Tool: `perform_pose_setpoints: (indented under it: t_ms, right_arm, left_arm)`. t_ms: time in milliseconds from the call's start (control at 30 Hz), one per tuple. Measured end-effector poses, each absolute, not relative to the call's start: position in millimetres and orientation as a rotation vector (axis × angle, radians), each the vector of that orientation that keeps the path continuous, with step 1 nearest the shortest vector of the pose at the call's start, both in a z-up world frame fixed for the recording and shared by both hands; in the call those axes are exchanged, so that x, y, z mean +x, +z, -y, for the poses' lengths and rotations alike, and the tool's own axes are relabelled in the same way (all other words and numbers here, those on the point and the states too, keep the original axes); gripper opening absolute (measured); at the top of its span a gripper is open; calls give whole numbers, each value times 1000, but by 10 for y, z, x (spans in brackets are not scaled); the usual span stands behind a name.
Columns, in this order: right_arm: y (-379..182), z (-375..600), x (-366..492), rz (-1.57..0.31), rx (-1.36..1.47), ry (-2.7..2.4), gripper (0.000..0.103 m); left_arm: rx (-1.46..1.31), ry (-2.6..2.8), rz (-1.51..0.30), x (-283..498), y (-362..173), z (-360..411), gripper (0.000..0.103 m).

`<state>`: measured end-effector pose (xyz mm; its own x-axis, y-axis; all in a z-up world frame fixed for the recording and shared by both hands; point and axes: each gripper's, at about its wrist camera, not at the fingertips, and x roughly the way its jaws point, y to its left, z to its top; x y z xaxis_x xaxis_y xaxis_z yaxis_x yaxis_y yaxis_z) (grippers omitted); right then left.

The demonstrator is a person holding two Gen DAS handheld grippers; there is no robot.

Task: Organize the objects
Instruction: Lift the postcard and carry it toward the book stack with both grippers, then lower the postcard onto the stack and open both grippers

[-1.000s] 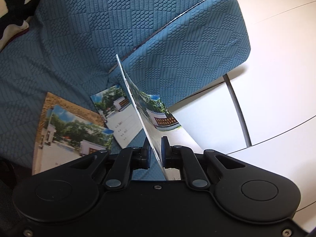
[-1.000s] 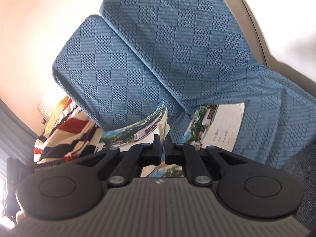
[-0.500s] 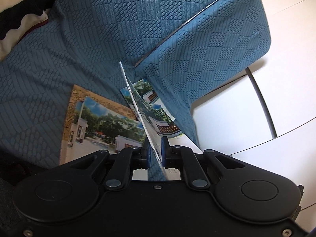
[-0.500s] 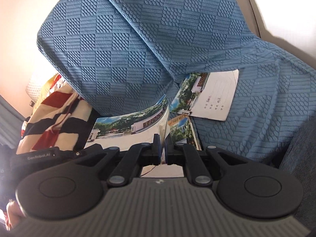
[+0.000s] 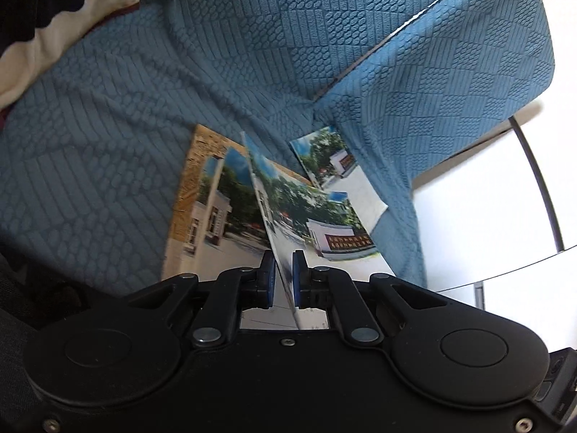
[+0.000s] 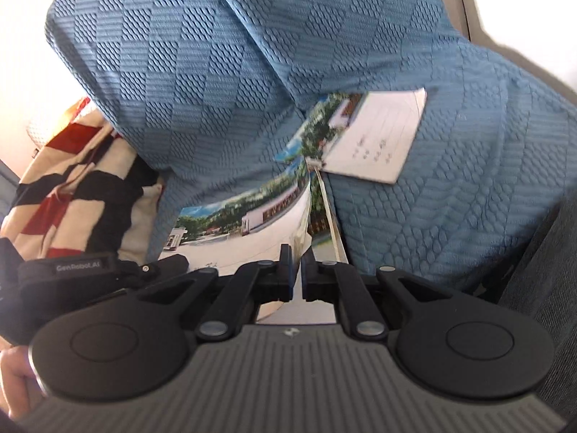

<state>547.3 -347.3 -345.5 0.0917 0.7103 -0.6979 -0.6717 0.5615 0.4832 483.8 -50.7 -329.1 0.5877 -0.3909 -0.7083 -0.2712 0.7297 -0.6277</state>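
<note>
Left wrist view: left gripper (image 5: 283, 274) clamped on the held card's (image 5: 306, 213) edge, above the brown-bordered card (image 5: 196, 198) on the blue cover (image 5: 108, 144). Right gripper (image 6: 296, 270) pinches that card too; the white-backed card (image 6: 375, 137) lies clear beyond.

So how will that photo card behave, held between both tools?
The photo card probably flexes easily: it bows between the left tool and the right tool. Likely light, thin stock. Its glossy face may slip from the pads.

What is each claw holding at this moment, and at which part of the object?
Both claws pinch one photo card. The left claw and the right claw each grip it at its near edge, so it stands on edge above the stack.
</note>
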Motion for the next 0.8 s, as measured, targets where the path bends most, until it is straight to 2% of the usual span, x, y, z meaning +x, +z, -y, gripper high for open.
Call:
perform_pose_setpoints:
  t_ms: [233, 333, 400, 467, 533, 600, 633, 667, 700, 800]
  right_arm:
    - [-3616, 3440, 5420, -1124, 1, 1032, 10]
    - [-3638, 3437, 5413, -1161, -15, 1015, 10]
    - [-3633, 3456, 5401, -1191, -15, 1022, 11]
    - [-3614, 3464, 5373, -1204, -46, 1028, 16]
    - [-3589, 3490, 5354, -1217, -77, 1021, 43]
    - [-3545, 3544, 5351, -1214, -81, 1027, 52]
    - [-3519, 3562, 5354, -1203, -89, 1031, 52]
    - [-3491, 3573, 5360, -1186, -100, 1032, 52]
    - [-3471, 3578, 5370, -1164, -111, 1030, 52]
    - [-3489, 3527, 5426, -1118, -144, 1015, 52]
  left_arm:
    - [-783, -49, -1005, 4782, -3417, 480, 10]
    - [-789, -25, -1005, 4737, -3425, 452, 13]
    - [-795, -16, -983, 4675, -3383, 419, 21]
    - [-791, -2, -968, 4622, -3342, 392, 23]
    - [-796, -6, -959, 4571, -3298, 371, 23]
    - [-782, 4, -952, 4538, -3237, 361, 26]
    - [-765, 11, -951, 4527, -3213, 362, 30]
    - [-745, 16, -950, 4521, -3203, 367, 39]
    - [-724, 23, -953, 4523, -3201, 373, 42]
    - [-682, 37, -984, 4556, -3273, 398, 43]
